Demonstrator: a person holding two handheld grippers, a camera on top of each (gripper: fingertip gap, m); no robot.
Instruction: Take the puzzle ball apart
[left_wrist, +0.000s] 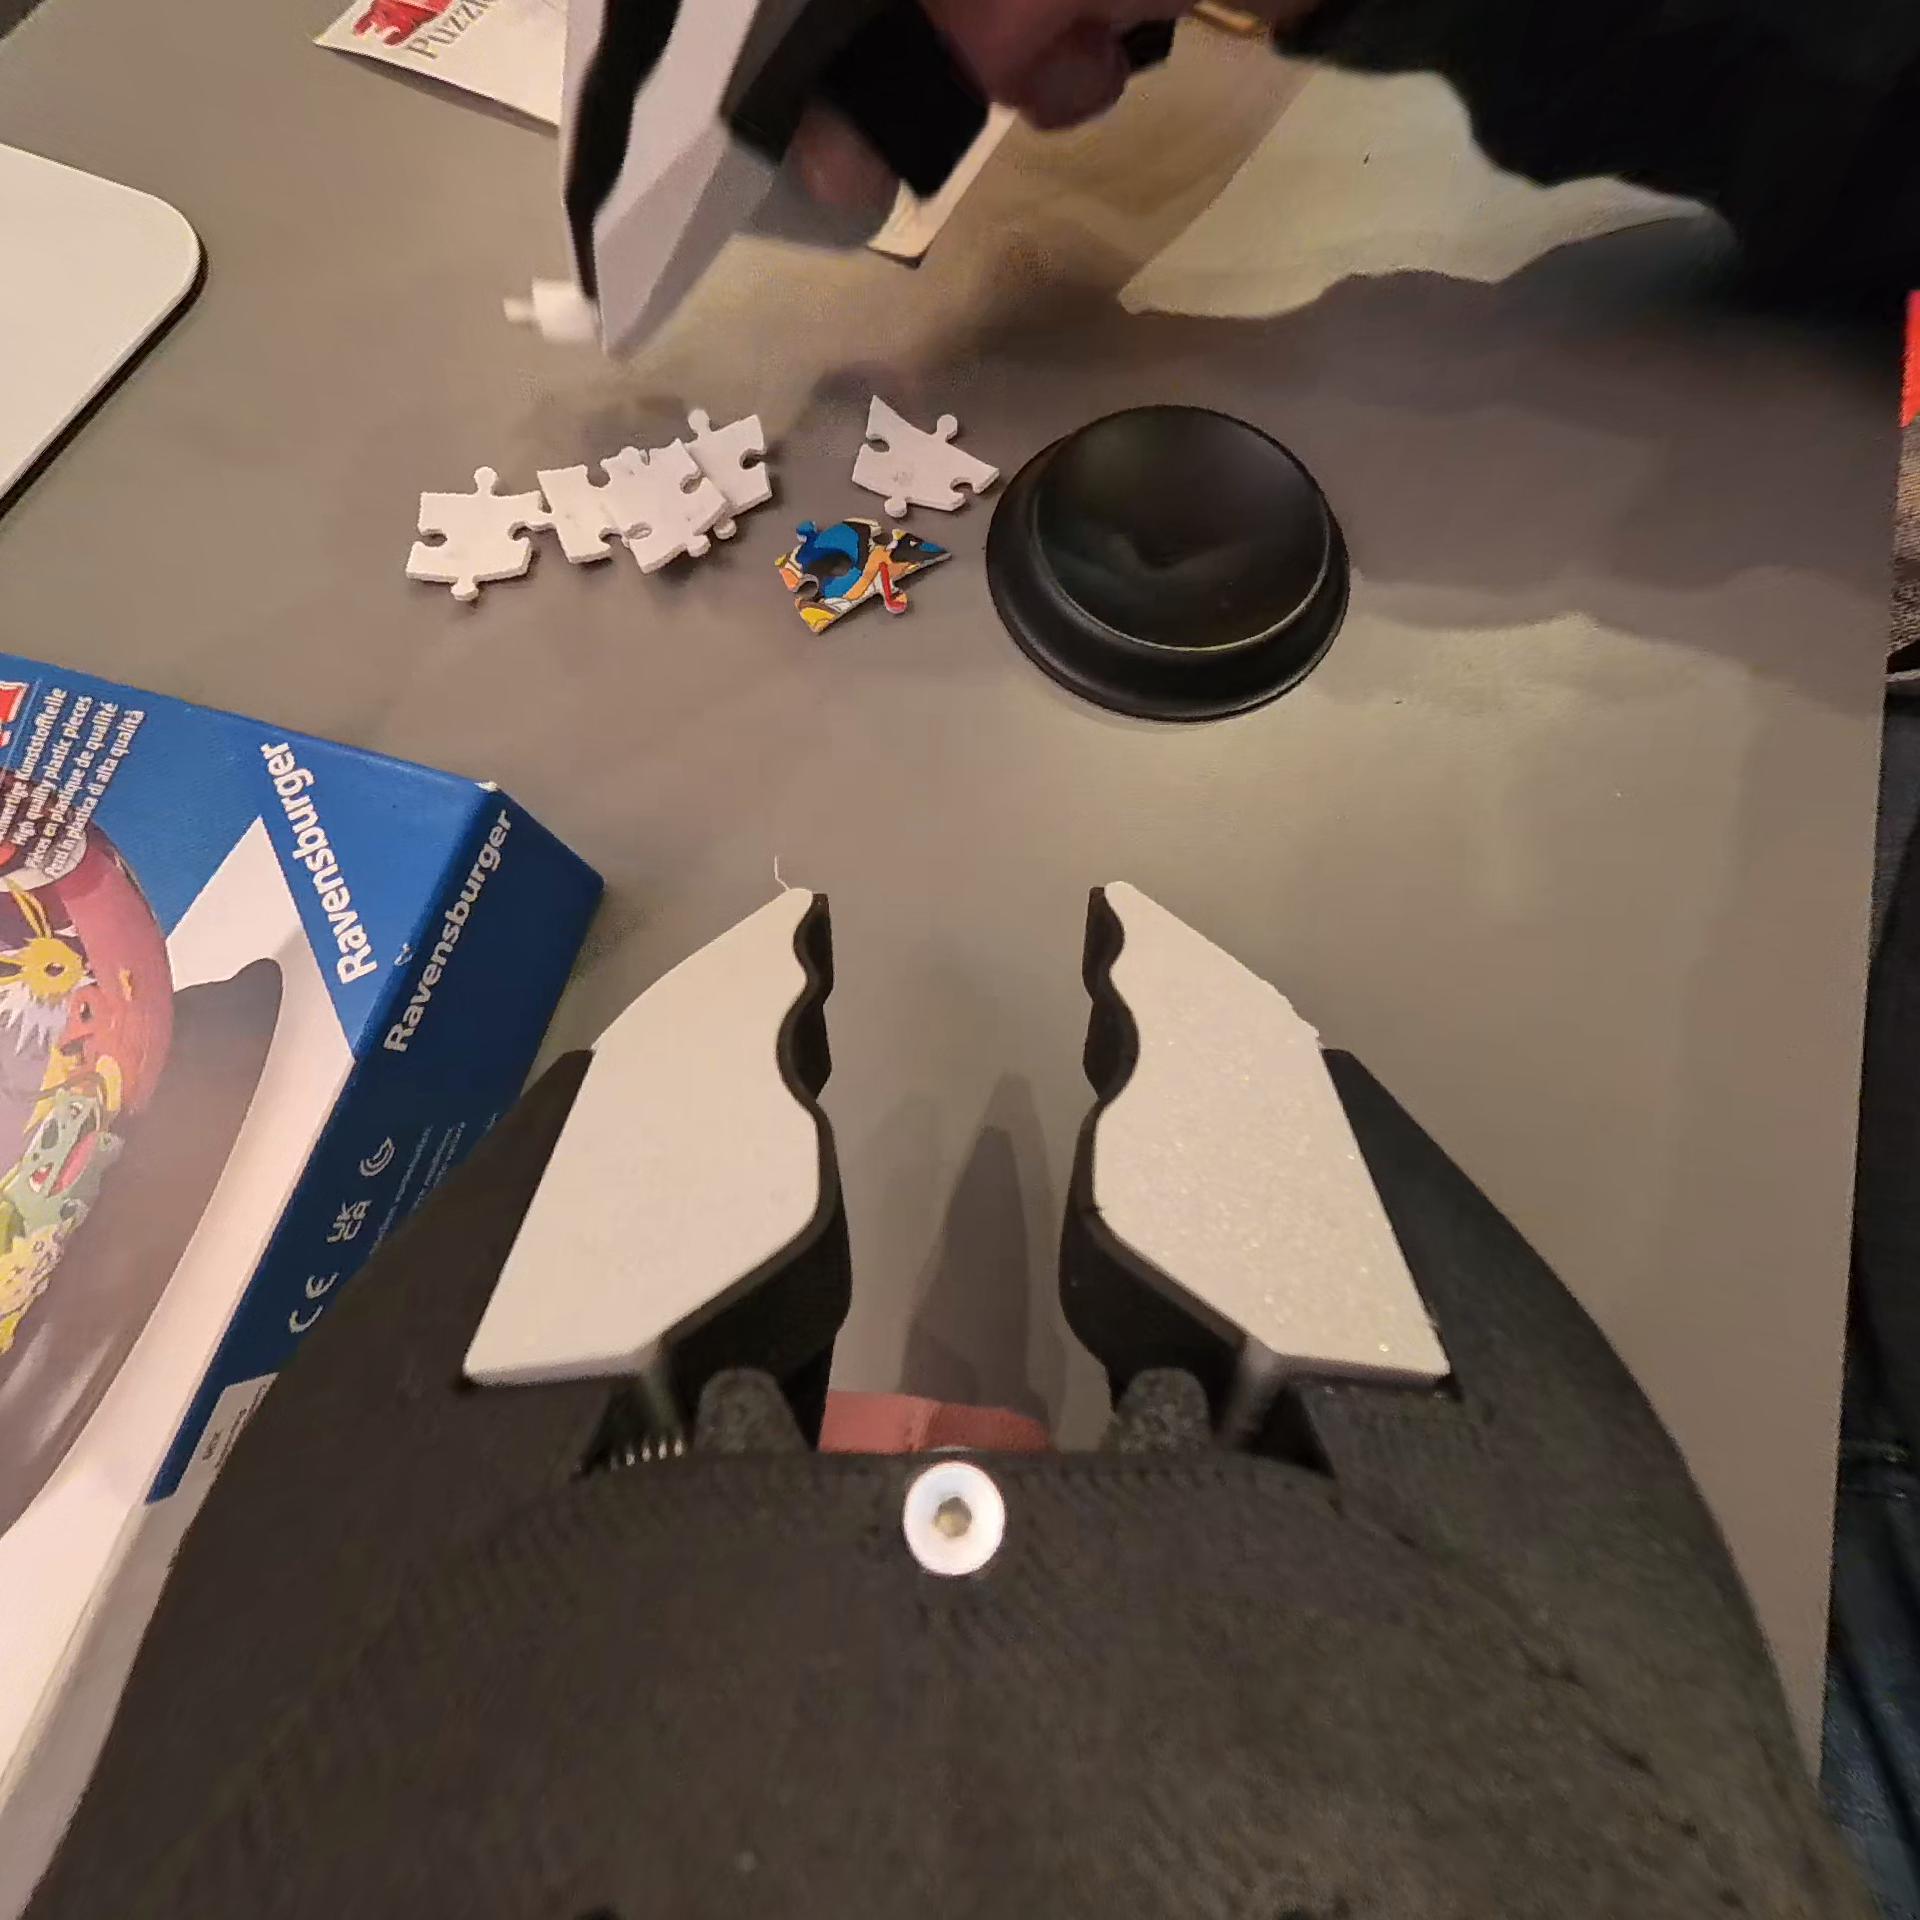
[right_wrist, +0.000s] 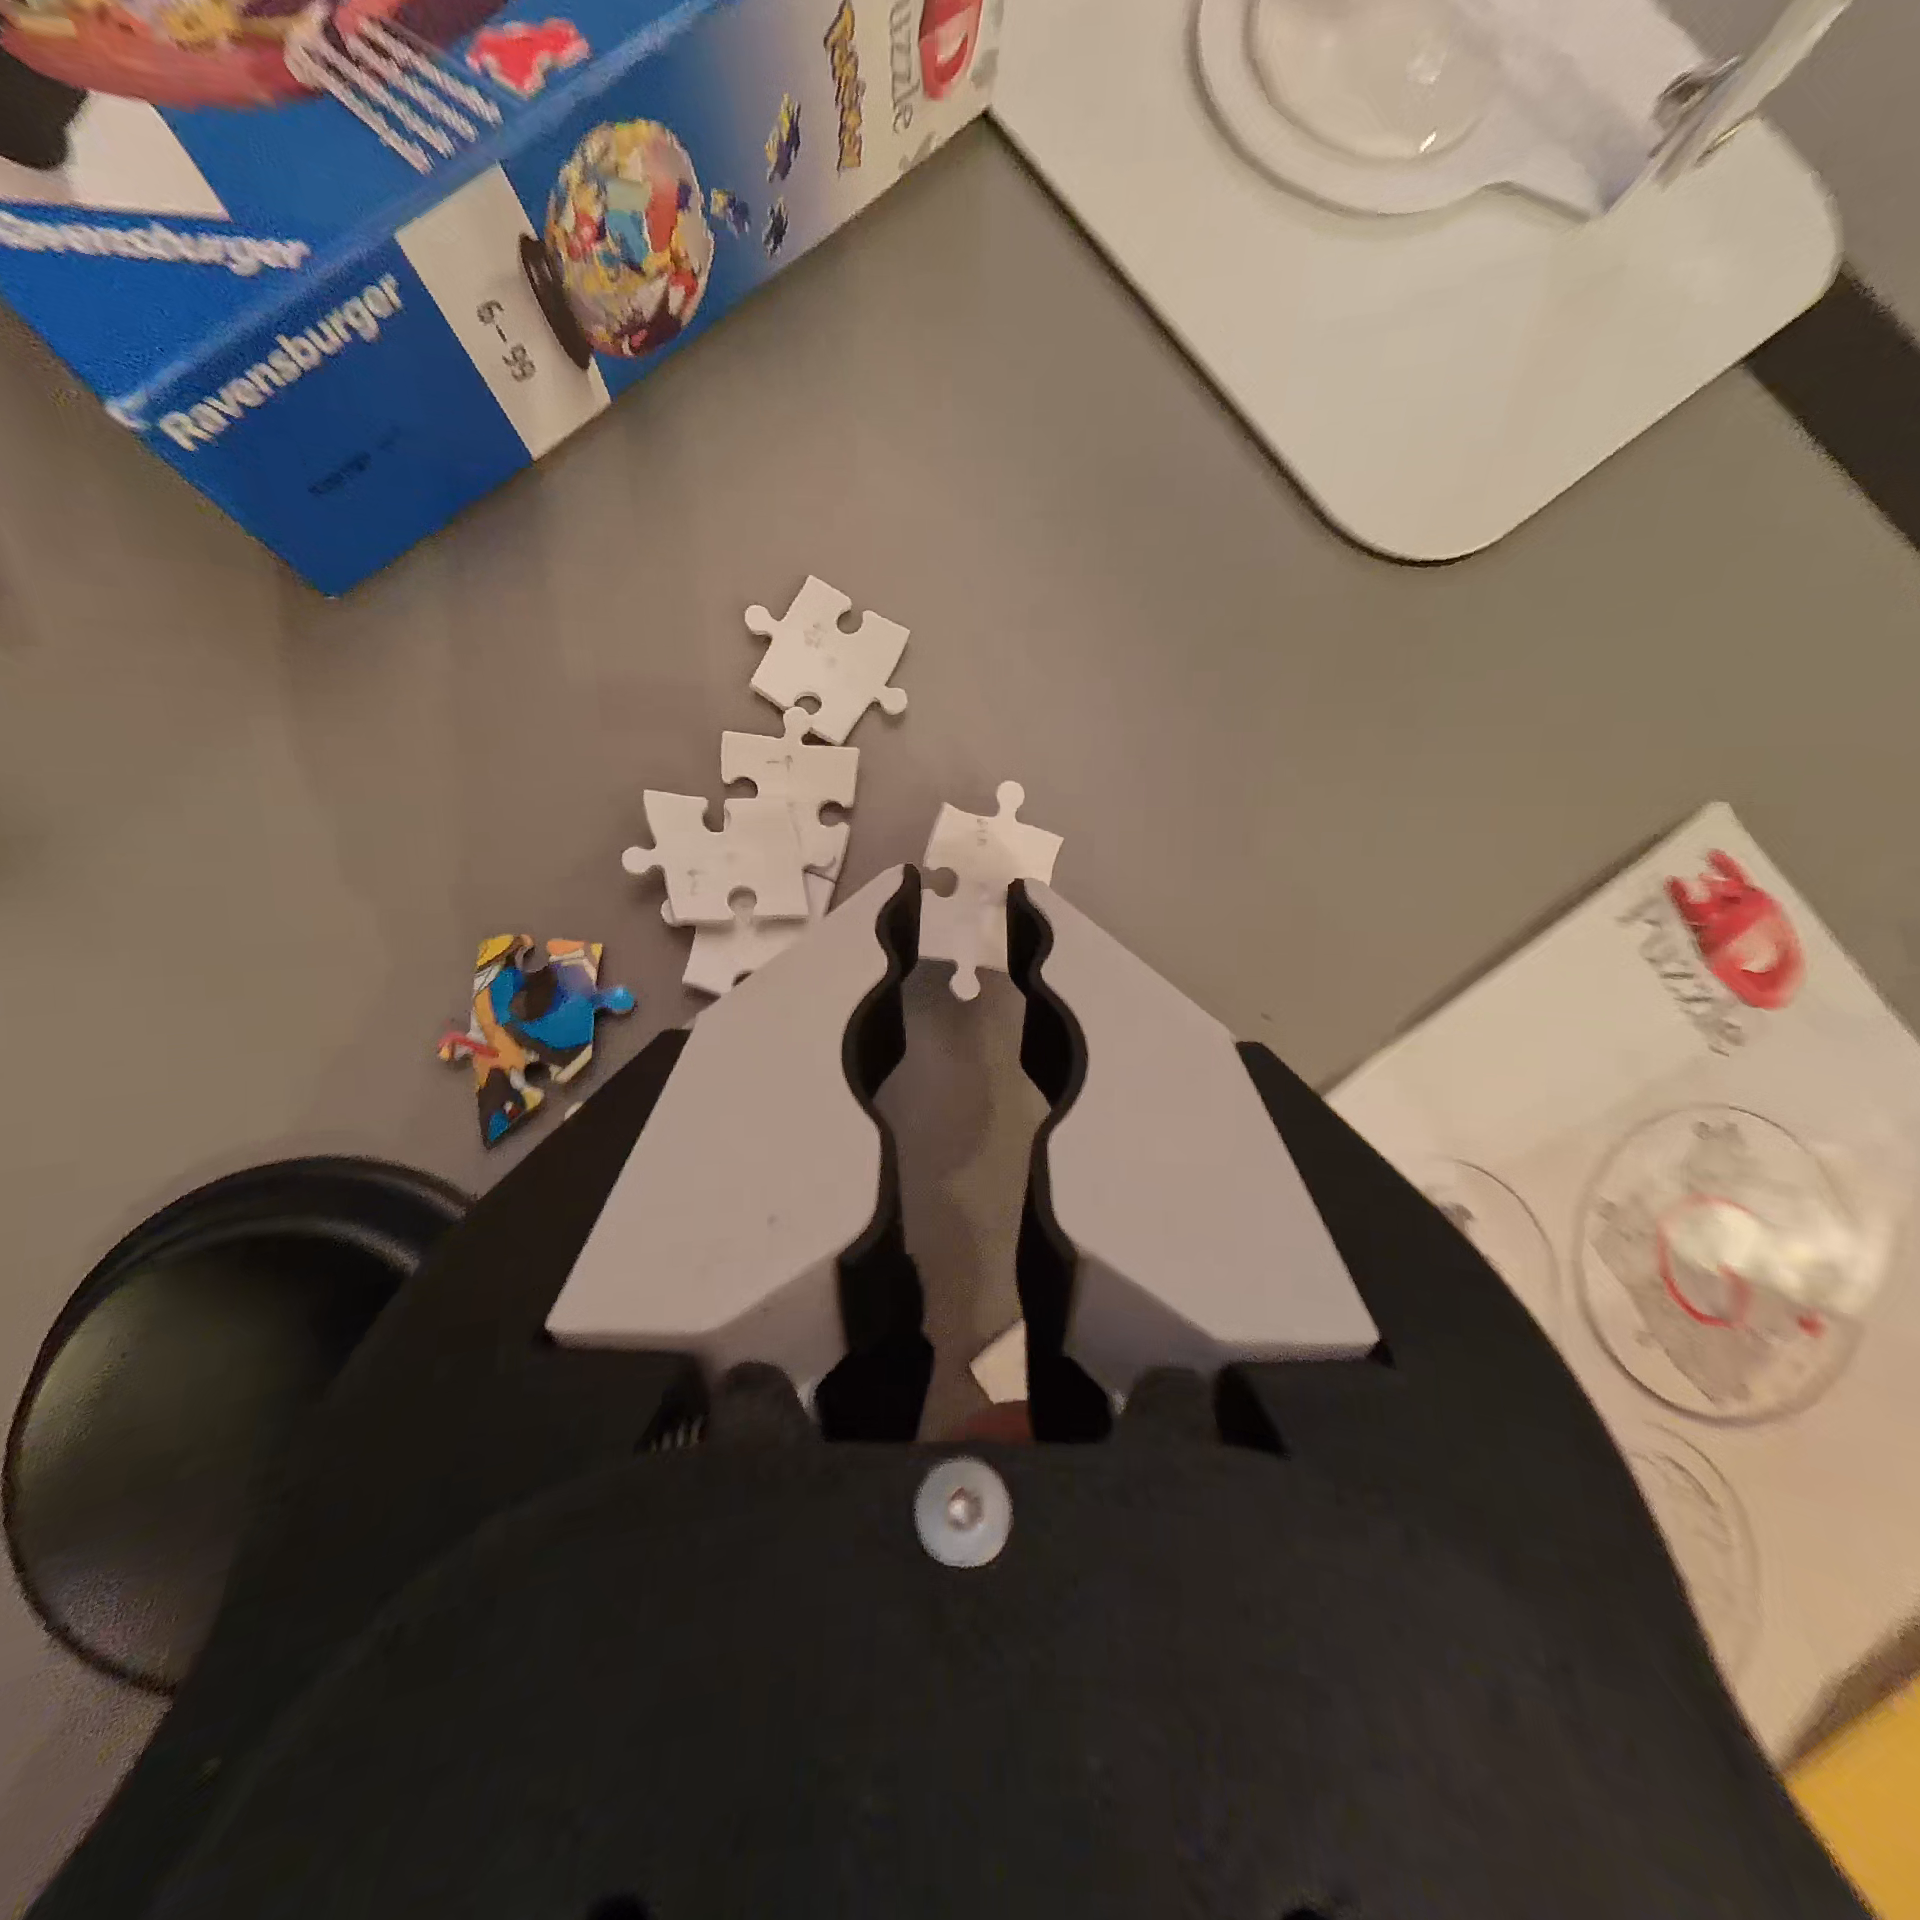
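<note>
Several loose puzzle pieces lie white side up on the grey table (left_wrist: 1455, 935), in a small overlapping heap (left_wrist: 623, 504) (right_wrist: 748, 842) with one apart (left_wrist: 914, 457). One colourful piece (left_wrist: 857, 571) (right_wrist: 530, 1023) lies face up beside them. The black round stand (left_wrist: 1164, 561) (right_wrist: 208, 1382) sits empty nearby. My left gripper (left_wrist: 961, 909) is open and empty, low over bare table in front of the stand. My right gripper (right_wrist: 966, 894) (left_wrist: 665, 208) hovers over the heap, shut on a white puzzle piece (right_wrist: 992, 842) (left_wrist: 551, 307) that sticks out past its tips.
The blue puzzle box (left_wrist: 260, 987) (right_wrist: 312, 312) lies left of my left gripper. A white mat (right_wrist: 1455, 364) (left_wrist: 73, 291) carries clear plastic. A printed leaflet (right_wrist: 1714, 1039) with clear domes lies to the right. The table edge (left_wrist: 1870, 831) runs along the right. My right fingertips sit around 20 centimetres from my left ones.
</note>
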